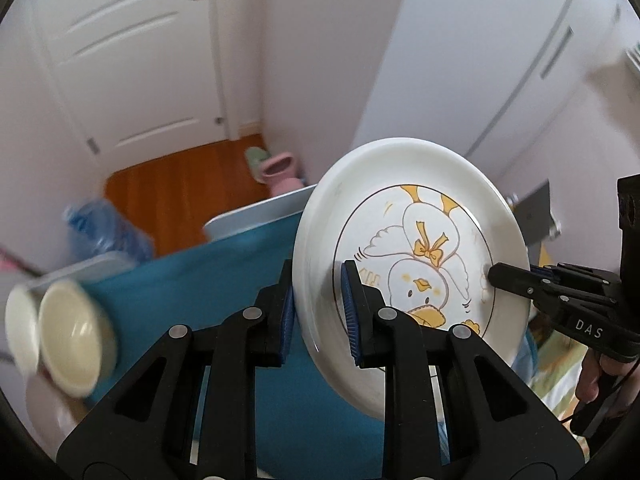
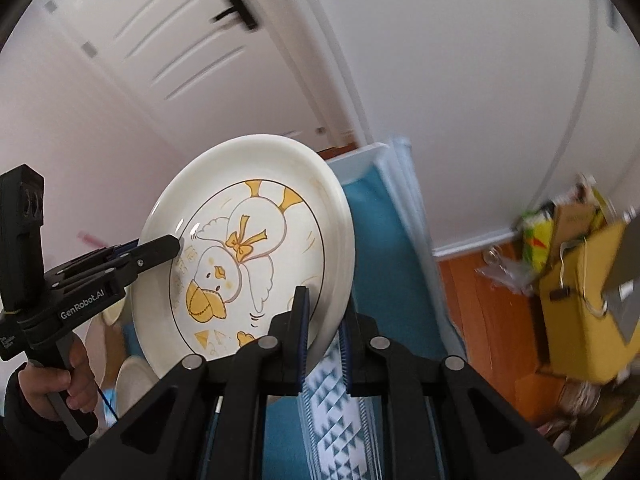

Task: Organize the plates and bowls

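Observation:
A white plate with a yellow duck drawing (image 1: 424, 256) (image 2: 248, 256) hangs tilted, almost on edge, above the blue tablecloth (image 1: 200, 280). My left gripper (image 1: 318, 312) is shut on one side of its rim, with blue pads on both faces. My right gripper (image 2: 324, 336) is shut on the opposite side of the rim. Each gripper also shows in the other's view, the right gripper (image 1: 490, 274) at the plate's right and the left gripper (image 2: 178, 244) at its left. Two cream bowls (image 1: 68, 328) lie blurred at the lower left on the table.
The table's white far edge (image 1: 256, 212) ends over a wooden floor (image 1: 180, 184) with slippers (image 1: 272, 166) and a blue water bottle (image 1: 100, 228). A white door (image 1: 132, 52) stands behind. A yellow box (image 2: 580, 300) and bags are at the right. More white dishes (image 2: 132, 376) lie below the plate.

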### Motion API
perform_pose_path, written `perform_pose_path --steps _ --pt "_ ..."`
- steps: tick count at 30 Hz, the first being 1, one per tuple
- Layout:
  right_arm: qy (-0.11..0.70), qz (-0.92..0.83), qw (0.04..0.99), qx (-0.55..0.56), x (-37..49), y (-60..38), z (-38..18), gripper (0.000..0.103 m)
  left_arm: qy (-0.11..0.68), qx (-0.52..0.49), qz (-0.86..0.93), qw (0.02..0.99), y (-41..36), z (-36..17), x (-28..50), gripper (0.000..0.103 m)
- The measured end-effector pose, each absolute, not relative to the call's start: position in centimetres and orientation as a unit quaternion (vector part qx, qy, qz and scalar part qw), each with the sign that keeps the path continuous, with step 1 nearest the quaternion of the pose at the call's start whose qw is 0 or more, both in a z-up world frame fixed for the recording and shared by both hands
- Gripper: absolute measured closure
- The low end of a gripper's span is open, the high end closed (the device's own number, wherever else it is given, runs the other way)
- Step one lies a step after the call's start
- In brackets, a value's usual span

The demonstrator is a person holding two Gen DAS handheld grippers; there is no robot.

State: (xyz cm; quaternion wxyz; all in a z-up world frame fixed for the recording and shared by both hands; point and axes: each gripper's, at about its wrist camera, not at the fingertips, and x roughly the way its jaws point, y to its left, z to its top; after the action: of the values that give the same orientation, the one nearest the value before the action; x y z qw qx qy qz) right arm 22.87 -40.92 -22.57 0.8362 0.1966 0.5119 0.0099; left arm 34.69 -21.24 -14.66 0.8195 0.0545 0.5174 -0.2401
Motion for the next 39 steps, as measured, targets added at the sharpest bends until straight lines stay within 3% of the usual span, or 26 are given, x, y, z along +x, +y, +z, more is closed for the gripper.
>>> perform_pose_path --steps 16,32,39 --pt "0.532 0.2 0.819 0.082 20.0 -27.1 -20.1 0.09 0.53 -0.035 -0.063 0.845 -4.9 -11.5 22.4 0.084" --pt "0.591 0.177 0.784 0.073 15.4 -16.4 -28.4 0.09 0.584 0.015 -0.098 0.806 3.1 -20.0 18.6 0.083" --pt "0.592 0.131 0.794 0.056 15.1 -15.3 -28.8 0.09 0.593 0.026 -0.116 0.796 3.4 -22.5 18.7 0.084"
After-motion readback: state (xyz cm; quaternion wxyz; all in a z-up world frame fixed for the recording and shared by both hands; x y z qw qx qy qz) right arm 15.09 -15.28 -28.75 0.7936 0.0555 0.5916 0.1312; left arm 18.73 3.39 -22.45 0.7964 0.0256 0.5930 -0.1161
